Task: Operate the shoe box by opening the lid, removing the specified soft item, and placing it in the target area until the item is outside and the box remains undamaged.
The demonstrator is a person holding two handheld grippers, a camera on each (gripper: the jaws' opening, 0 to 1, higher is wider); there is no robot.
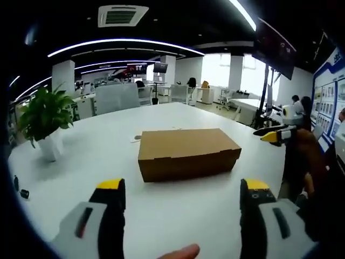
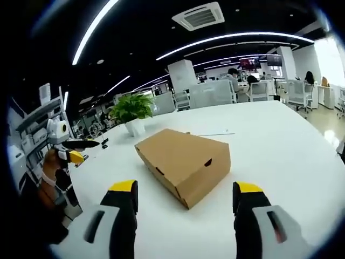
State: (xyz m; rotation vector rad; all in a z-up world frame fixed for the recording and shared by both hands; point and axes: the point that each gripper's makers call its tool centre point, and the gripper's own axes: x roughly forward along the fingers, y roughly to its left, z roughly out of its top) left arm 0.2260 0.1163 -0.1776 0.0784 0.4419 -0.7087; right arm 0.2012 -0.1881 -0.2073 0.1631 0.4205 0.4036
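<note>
The box (image 1: 188, 152) is sitting shut near the middle of the white table (image 1: 81, 162), so the lid-opening step is probably just starting. The left gripper (image 1: 183, 197) and right gripper (image 2: 185, 198) are hovering on the near side, jaws apart and empty. Next, one likely needs to catch the lid's edge. A plant (image 1: 44, 116) is standing far left; office desks are stretching behind.

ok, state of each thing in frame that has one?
Brown cardboard shoe box: lid shut, flat on the white table.
Left tool: open, holding nothing, short of the box.
Right tool: open, holding nothing, short of the box.
Green potted plant: upright.
</note>
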